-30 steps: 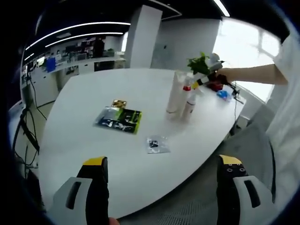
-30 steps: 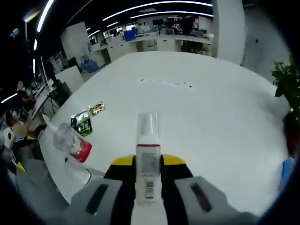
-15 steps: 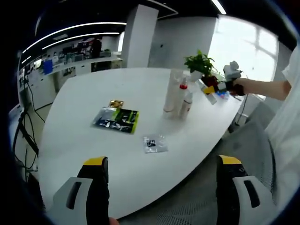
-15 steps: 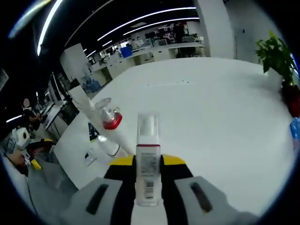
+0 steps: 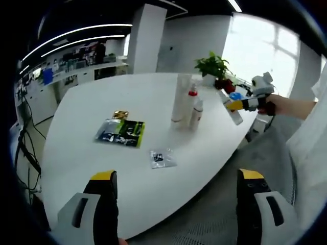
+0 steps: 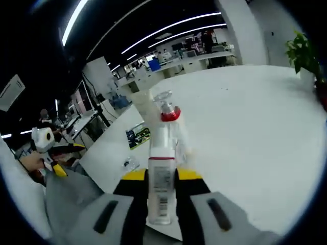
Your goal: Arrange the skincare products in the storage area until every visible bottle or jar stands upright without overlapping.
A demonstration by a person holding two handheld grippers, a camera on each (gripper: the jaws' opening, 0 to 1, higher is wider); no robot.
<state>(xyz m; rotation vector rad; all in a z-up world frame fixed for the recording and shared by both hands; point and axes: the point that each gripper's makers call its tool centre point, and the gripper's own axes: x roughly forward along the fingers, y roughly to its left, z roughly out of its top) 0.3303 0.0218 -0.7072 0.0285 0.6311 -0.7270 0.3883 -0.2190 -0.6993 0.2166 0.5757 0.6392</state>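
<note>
Three bottles stand close together on the white table [image 5: 92, 102]: a tall white bottle [image 5: 180, 98], a spray bottle with a red collar [image 5: 190, 97] and a small white bottle [image 5: 196, 113]. My right gripper [image 5: 240, 105] hovers to their right over the table's edge, shut on a slim white bottle [image 5: 231, 111] that tilts. In the right gripper view that labelled slim white bottle [image 6: 161, 189] sits between the jaws of my right gripper [image 6: 161, 176], and the red-collared spray bottle [image 6: 169, 115] stands just behind it. My left gripper [image 5: 178, 175] is open and holds nothing, well short of the bottles.
Flat sachets [image 5: 120, 133], a gold packet [image 5: 119, 115] and a clear packet [image 5: 159, 158] lie on the near half of the table. A potted plant [image 5: 212, 66] stands at the far edge. My left gripper [image 6: 56, 153] appears at the left of the right gripper view.
The right gripper, still holding the slim bottle, has drawn away from the standing bottles toward the table's right edge. The left gripper stays open. The bottles on the table have not moved.
</note>
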